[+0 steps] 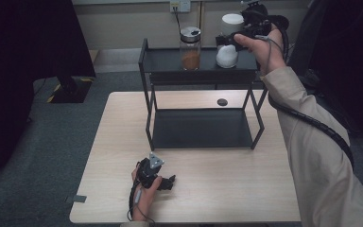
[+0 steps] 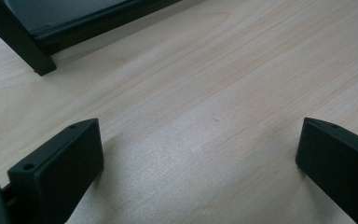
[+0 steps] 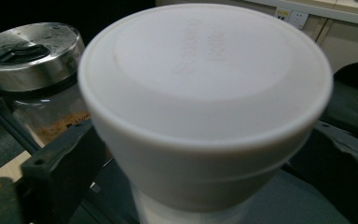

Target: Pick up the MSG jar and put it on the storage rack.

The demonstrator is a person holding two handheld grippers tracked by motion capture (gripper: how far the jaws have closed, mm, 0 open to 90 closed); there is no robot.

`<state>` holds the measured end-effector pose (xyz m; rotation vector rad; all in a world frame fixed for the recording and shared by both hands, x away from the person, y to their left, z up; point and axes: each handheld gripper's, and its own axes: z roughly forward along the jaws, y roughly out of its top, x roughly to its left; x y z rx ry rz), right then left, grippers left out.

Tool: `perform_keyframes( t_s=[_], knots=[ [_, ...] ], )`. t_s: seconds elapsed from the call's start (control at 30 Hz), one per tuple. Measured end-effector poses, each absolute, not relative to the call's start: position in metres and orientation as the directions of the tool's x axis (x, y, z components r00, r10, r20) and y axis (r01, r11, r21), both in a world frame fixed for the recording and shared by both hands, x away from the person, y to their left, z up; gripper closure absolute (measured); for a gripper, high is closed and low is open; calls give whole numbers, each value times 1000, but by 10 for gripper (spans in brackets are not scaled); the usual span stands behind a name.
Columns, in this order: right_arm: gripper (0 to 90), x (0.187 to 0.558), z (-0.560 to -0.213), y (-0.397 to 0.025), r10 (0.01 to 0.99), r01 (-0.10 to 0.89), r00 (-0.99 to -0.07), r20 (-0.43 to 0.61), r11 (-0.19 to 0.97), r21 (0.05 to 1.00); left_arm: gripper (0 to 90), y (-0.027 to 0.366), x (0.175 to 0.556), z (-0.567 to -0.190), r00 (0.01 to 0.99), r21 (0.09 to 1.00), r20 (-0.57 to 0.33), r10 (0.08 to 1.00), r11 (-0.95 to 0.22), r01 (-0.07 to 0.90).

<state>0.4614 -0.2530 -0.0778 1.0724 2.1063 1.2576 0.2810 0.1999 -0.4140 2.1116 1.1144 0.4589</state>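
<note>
- White-lidded jar [image 1: 229, 40] stands upright at the right end of the black rack's top shelf [image 1: 170, 60].
- White powder fills its lower part; wide, round lid is on.

A glass jar with a metal lid [image 1: 190, 41], holding brown powder, stands on the top tier of a black two-tier rack [image 1: 201, 127]. The rack rests on a light wooden table [image 1: 227, 179], with a small black disc [image 1: 222, 101] lying on the tabletop behind it. A wall socket [image 1: 180, 5] sits above, with a cord running down.
</note>
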Motion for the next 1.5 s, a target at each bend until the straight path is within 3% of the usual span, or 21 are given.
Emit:
perform_keyframes(
  t_s=[0.4,1.5],
  knots=[
    [0,443,-87,-273,803,407,-594,54,242,881,0,199,280,-414,565,719,-11,825,-386,578],
    [3,410,-119,-287,783,397,-620,59,248,884,0,198,279,-414,561,719,-10,827,-385,579]
  ],
)
